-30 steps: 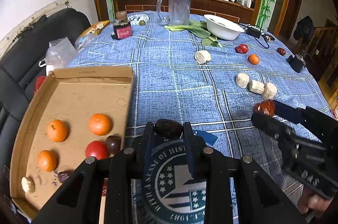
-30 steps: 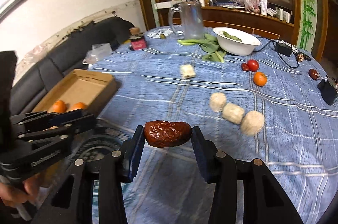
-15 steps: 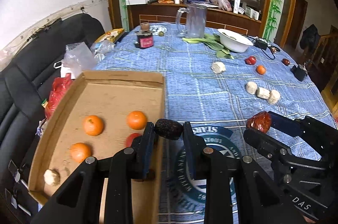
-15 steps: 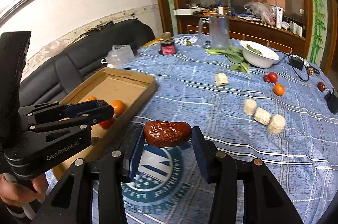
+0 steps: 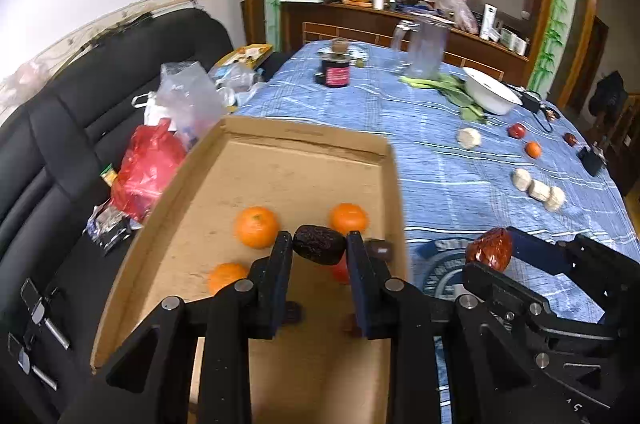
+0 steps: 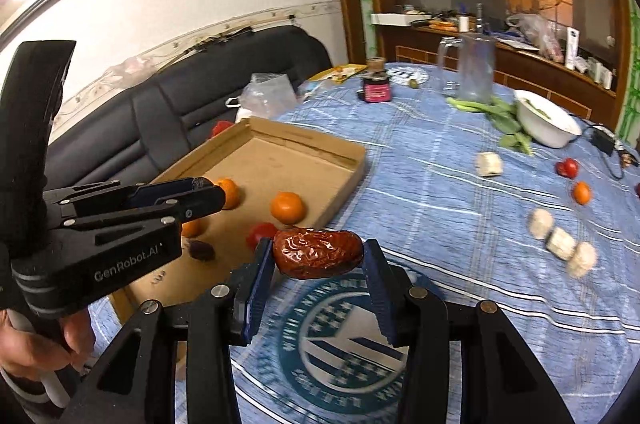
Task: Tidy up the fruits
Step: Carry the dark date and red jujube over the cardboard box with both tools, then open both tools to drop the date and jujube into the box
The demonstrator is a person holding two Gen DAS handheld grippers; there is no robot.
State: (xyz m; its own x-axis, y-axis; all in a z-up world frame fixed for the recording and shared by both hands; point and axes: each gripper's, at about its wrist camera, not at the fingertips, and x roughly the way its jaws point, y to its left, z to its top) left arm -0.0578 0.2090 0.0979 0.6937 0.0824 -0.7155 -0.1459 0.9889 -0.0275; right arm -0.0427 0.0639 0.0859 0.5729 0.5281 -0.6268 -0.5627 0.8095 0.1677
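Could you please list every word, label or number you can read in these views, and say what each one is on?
"GenRobot.AI": on the side of the left gripper.
Lettering around the round emblem on the tablecloth: too blurred to read.
Label on the dark jar: too small to read.

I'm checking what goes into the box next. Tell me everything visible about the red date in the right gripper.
The red date is an oblong dried fruit with glossy, wrinkled reddish-brown skin. It lies crosswise and about level, pinched at both ends by the right gripper, whose jaws are shut on it. It hangs above the blue tablecloth, just beside the cardboard box, touching only the pads.
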